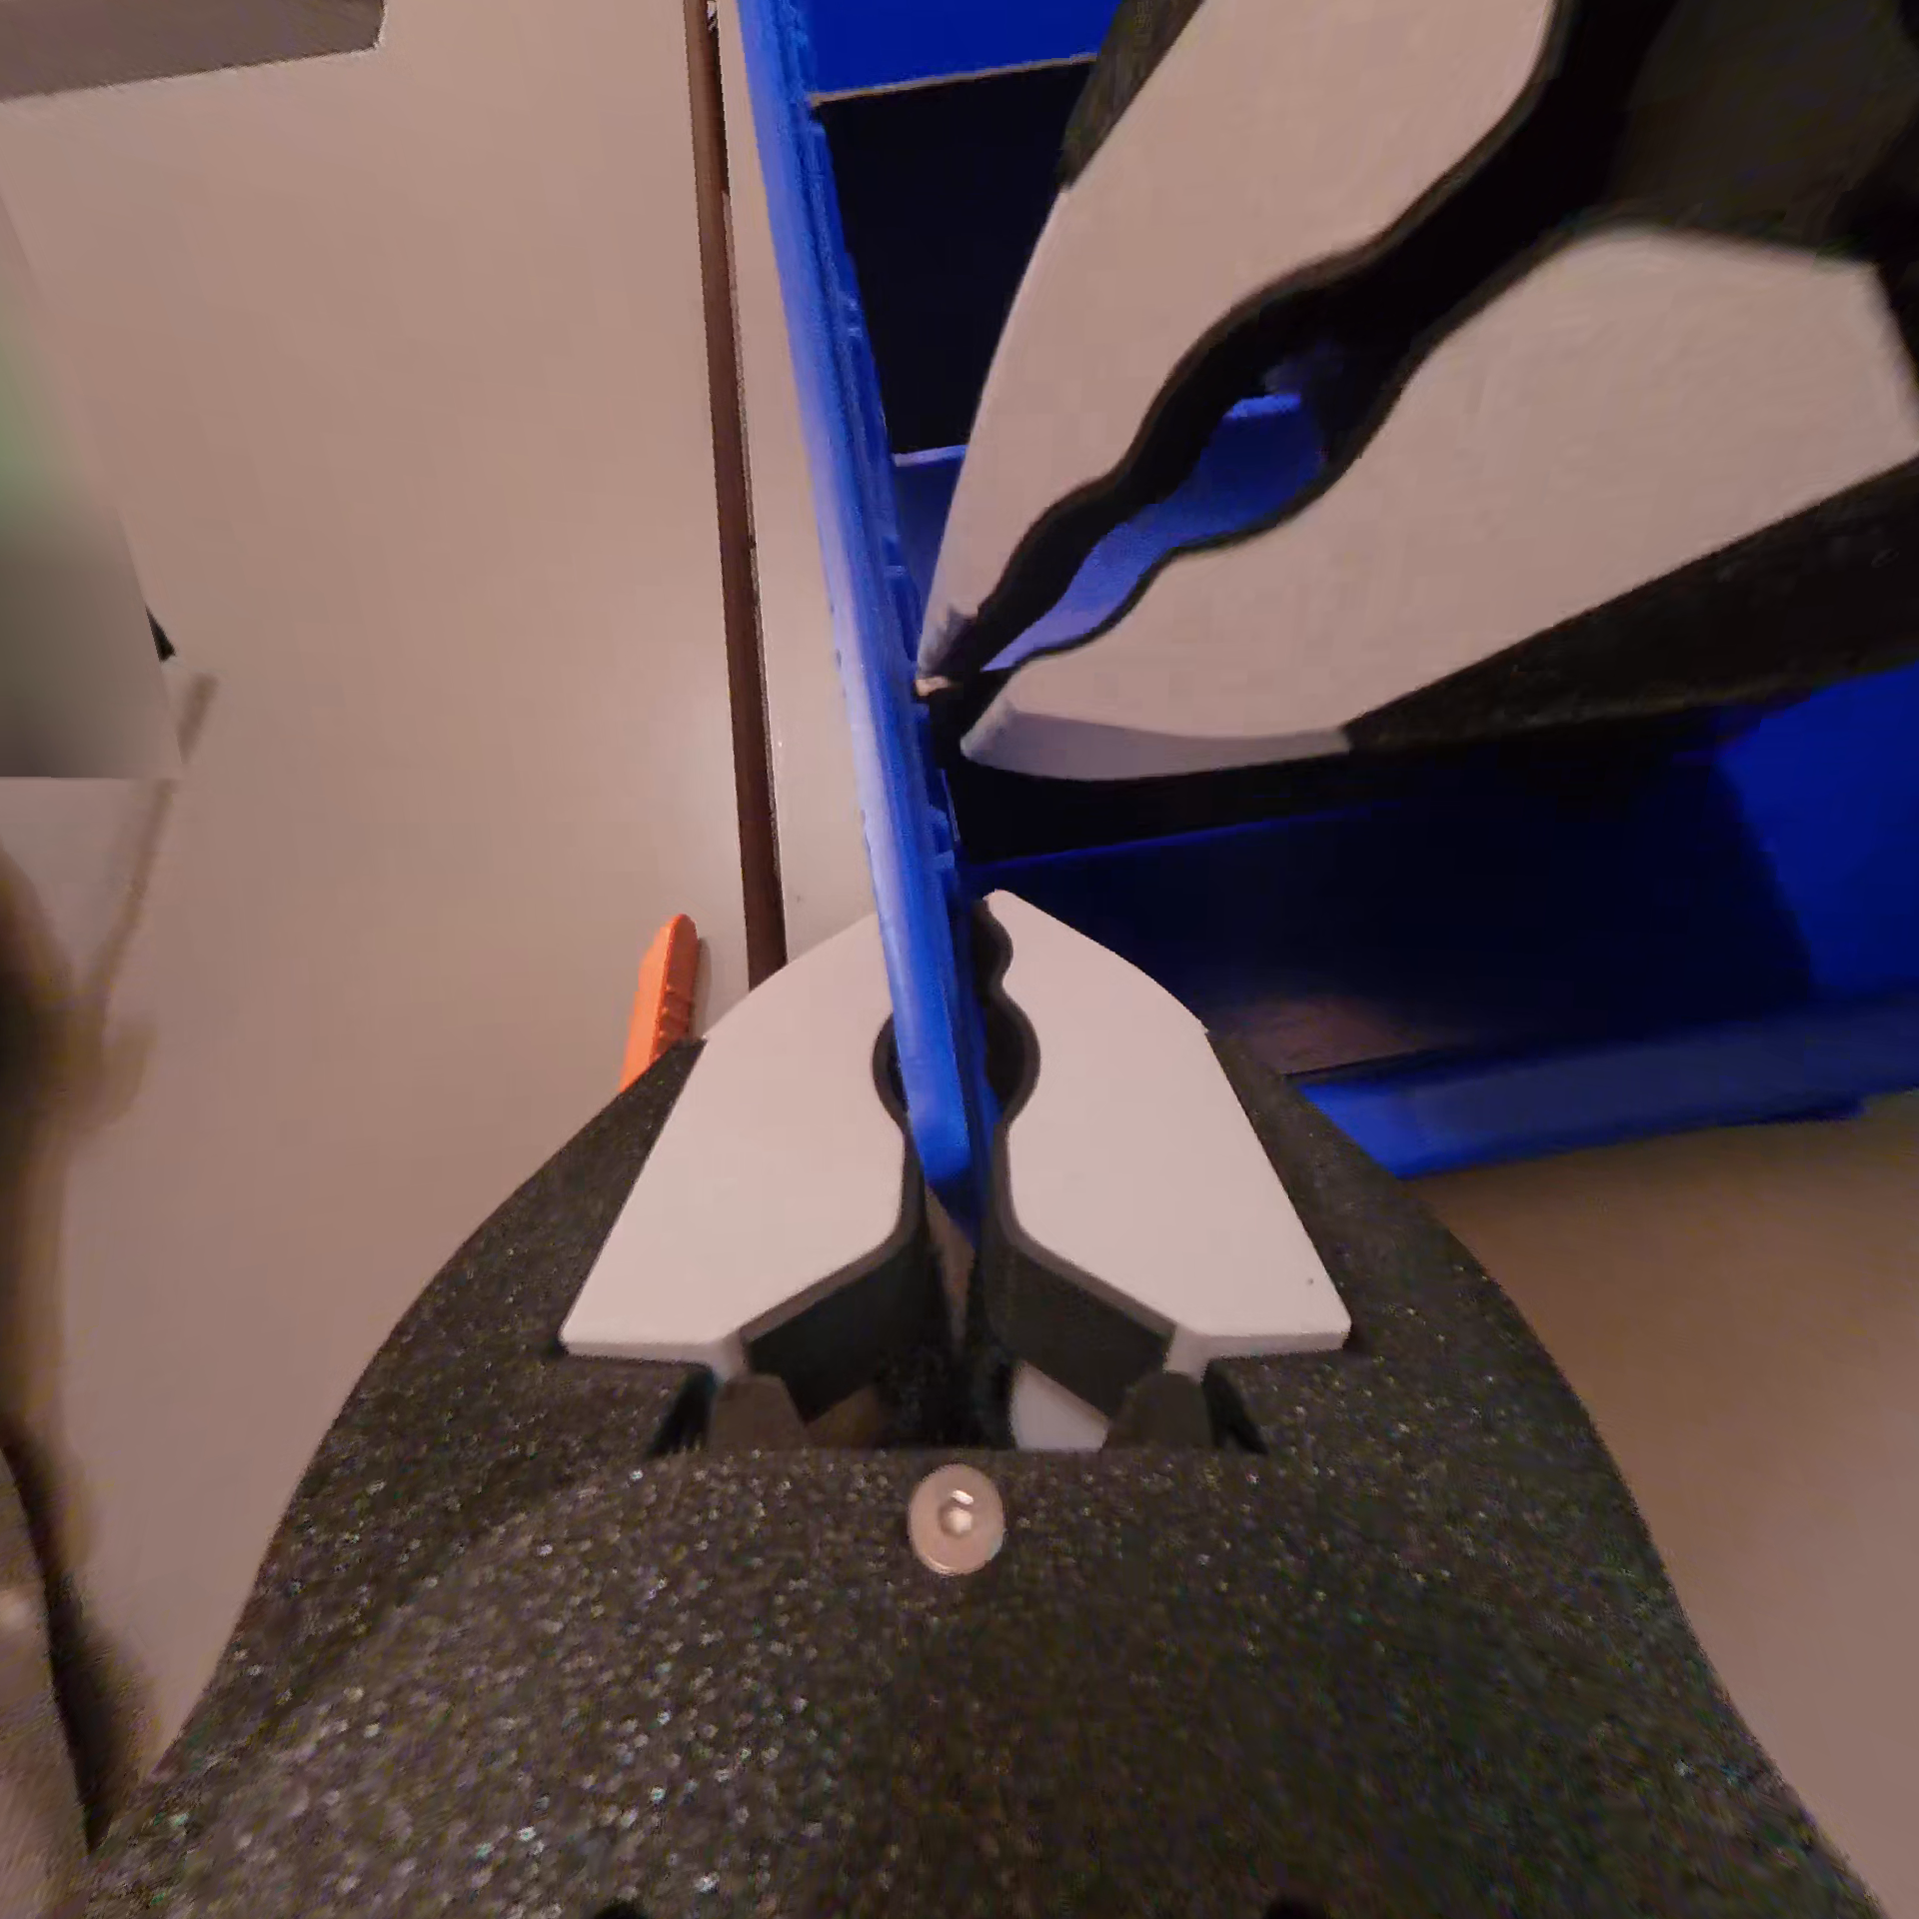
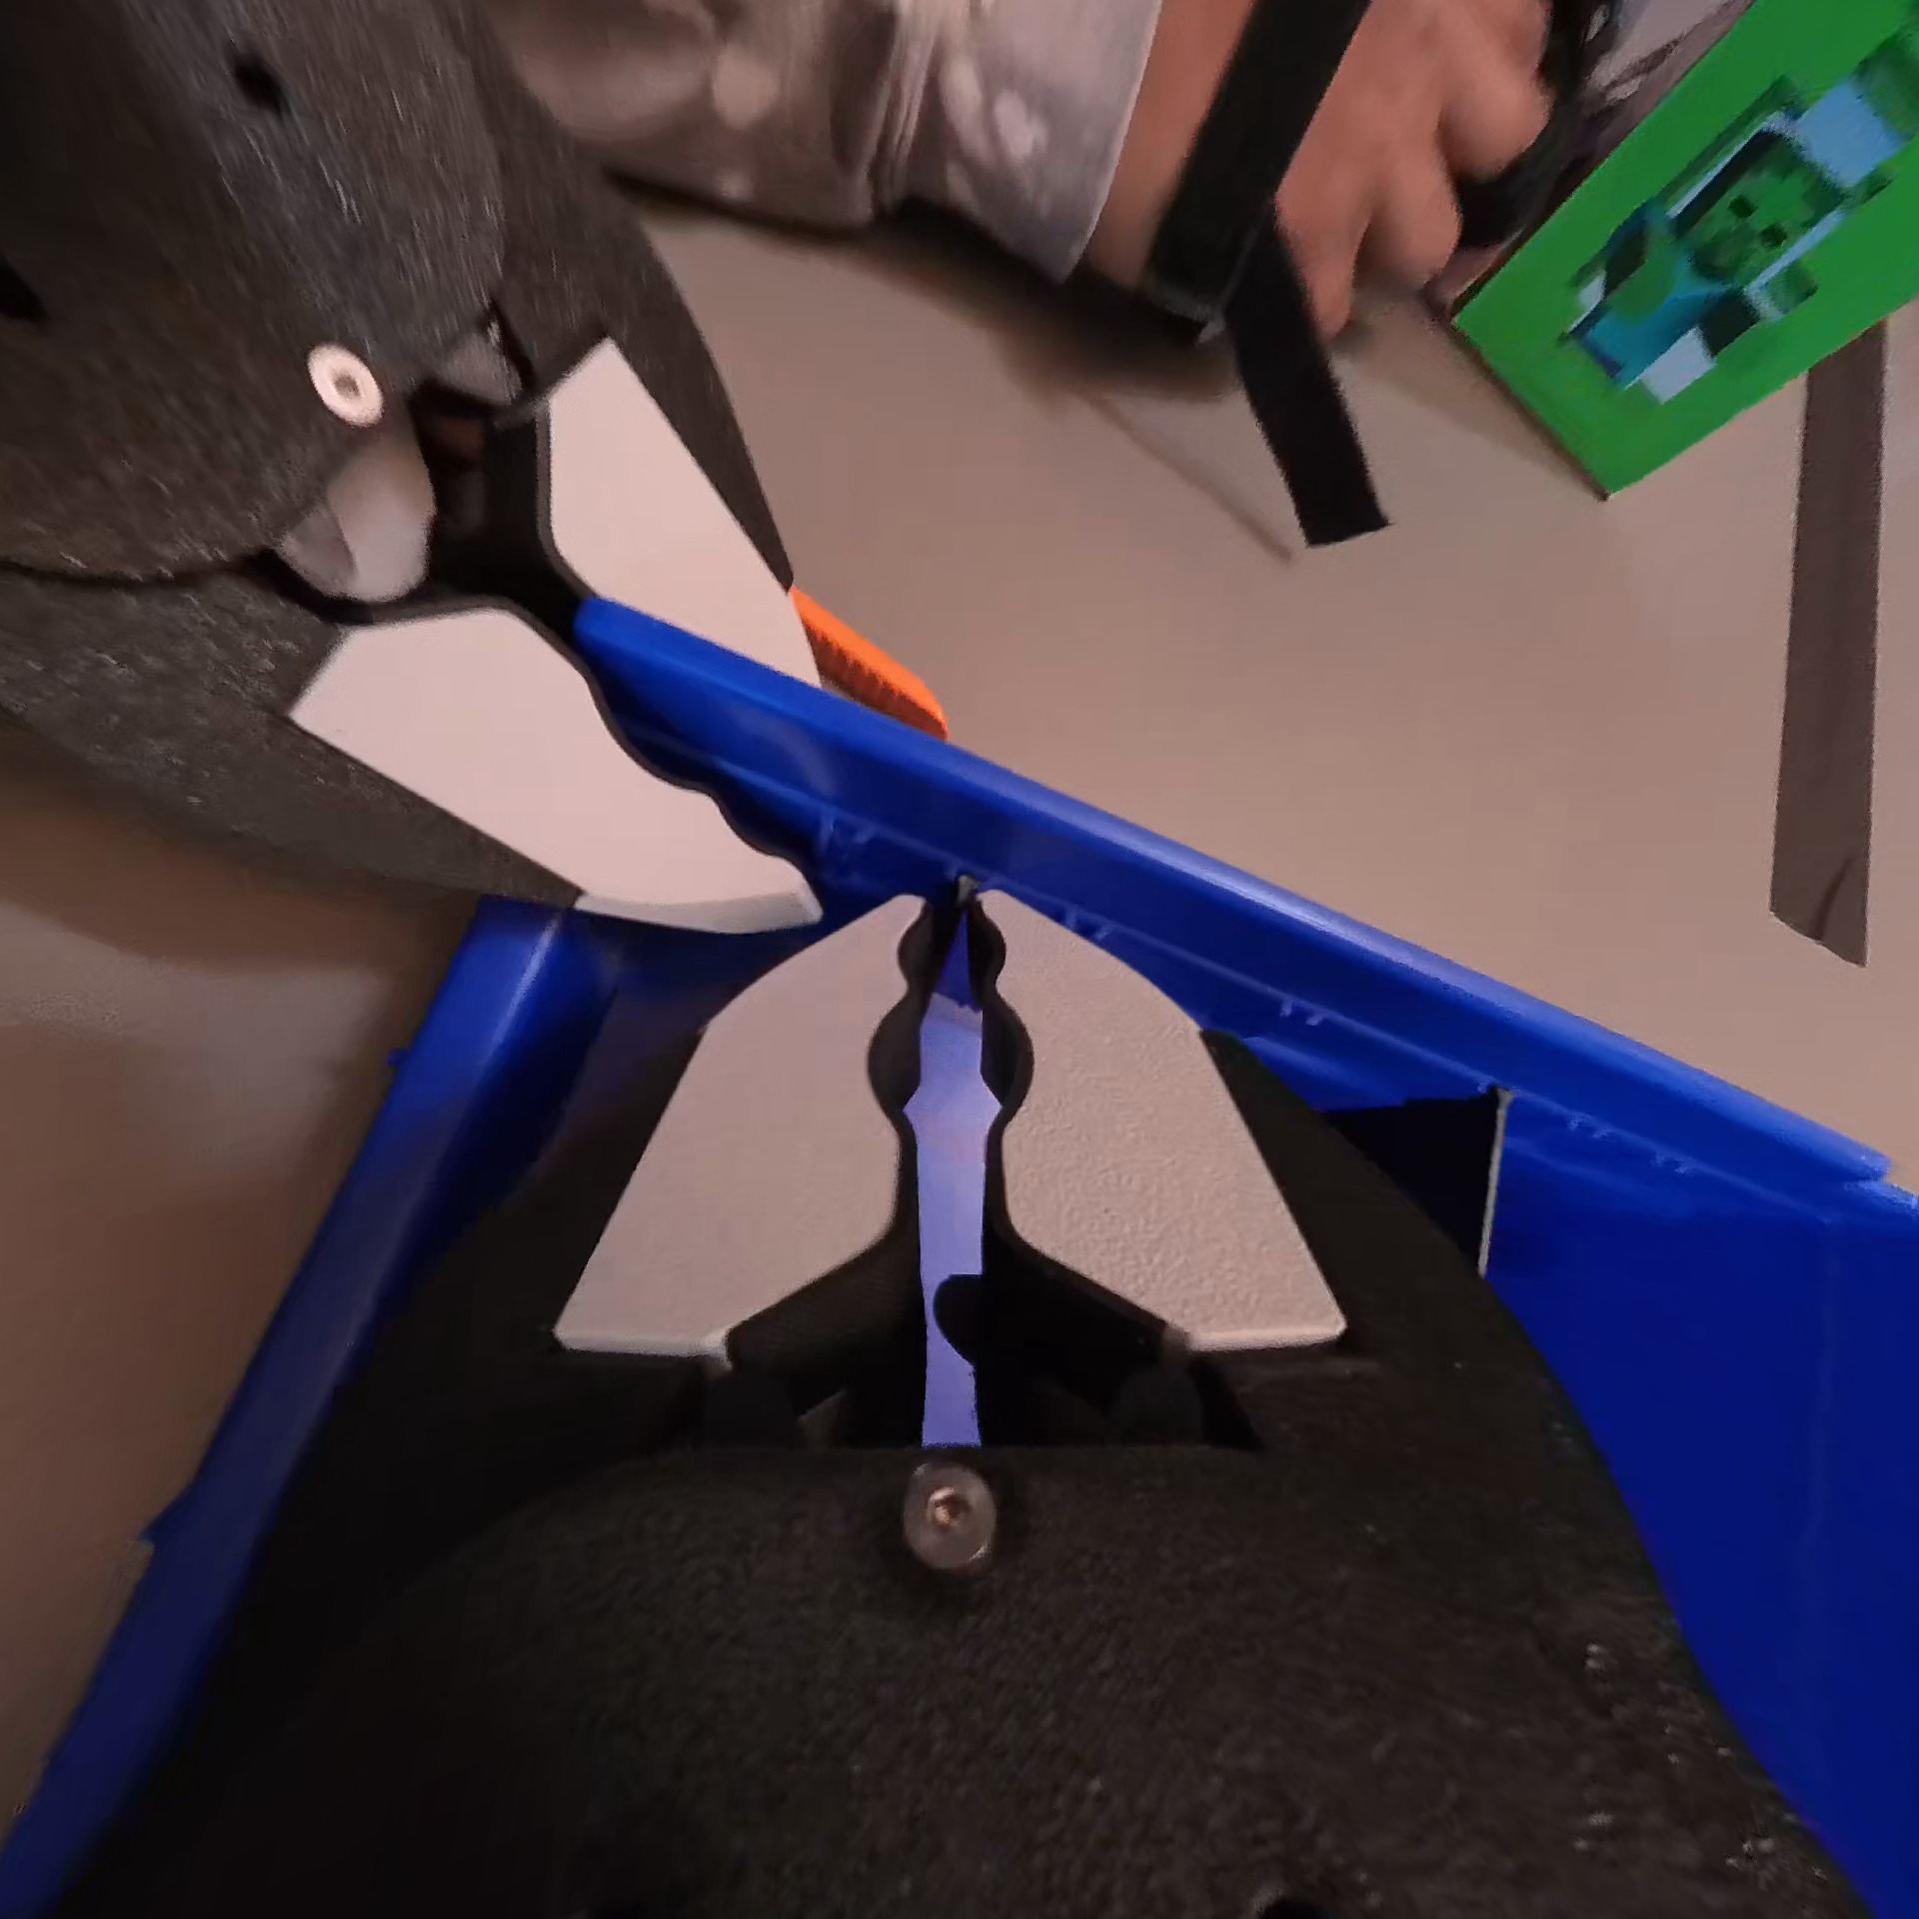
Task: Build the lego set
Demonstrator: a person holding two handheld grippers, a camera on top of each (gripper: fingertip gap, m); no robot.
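A blue plastic bin point(image 1: 841, 436) stands on a beige table; it also shows in the right wrist view point(image 2: 1298, 935). My left gripper point(image 1: 935, 919) is shut on the bin's rim near a corner, and shows in the right wrist view point(image 2: 805, 748) clamping that rim. My right gripper point(image 2: 961, 901) reaches inside the bin, its tips closed against the inner wall. A tiny pale piece point(image 2: 963, 885) sits pinched at the tips; what it is cannot be told. The right gripper also shows in the left wrist view point(image 1: 947, 687). The bin's contents are hidden.
An orange brick-separator tool point(image 1: 665, 997) lies on the table outside the bin, next to my left gripper point(image 2: 877, 670). A green box point(image 2: 1682, 270) and a person's hand point(image 2: 1381, 197) with a black strap point(image 2: 1308, 415) are beyond. A dark tape strip point(image 2: 1828, 675) crosses the table.
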